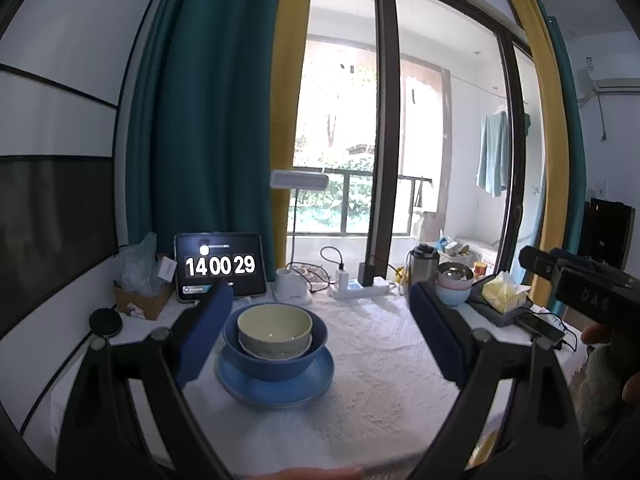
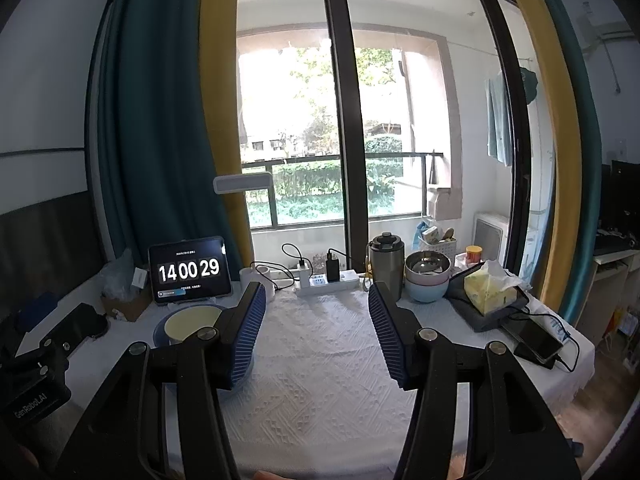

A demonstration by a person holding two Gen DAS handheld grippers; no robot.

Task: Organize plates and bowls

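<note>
A pale green bowl (image 1: 275,330) sits nested in a dark blue bowl (image 1: 276,360), which stands on a blue plate (image 1: 276,390) on the white tablecloth. My left gripper (image 1: 320,300) is open and wide, and the stack lies just ahead between its fingers, nearer the left one, untouched. My right gripper (image 2: 316,296) is open with nothing between its fingers. In the right wrist view the green bowl (image 2: 192,322) and blue bowl (image 2: 160,330) show left of the left finger, partly hidden. A second stack of bowls (image 2: 426,280), metal on pink on light blue, stands at the back right.
Along the back of the table stand a tablet clock (image 1: 220,266), a cardboard box (image 1: 140,300), a lamp base (image 1: 292,288), a power strip (image 2: 326,280) and a steel tumbler (image 2: 386,260). A tissue pack (image 2: 490,286) and a phone (image 2: 534,338) lie at the right.
</note>
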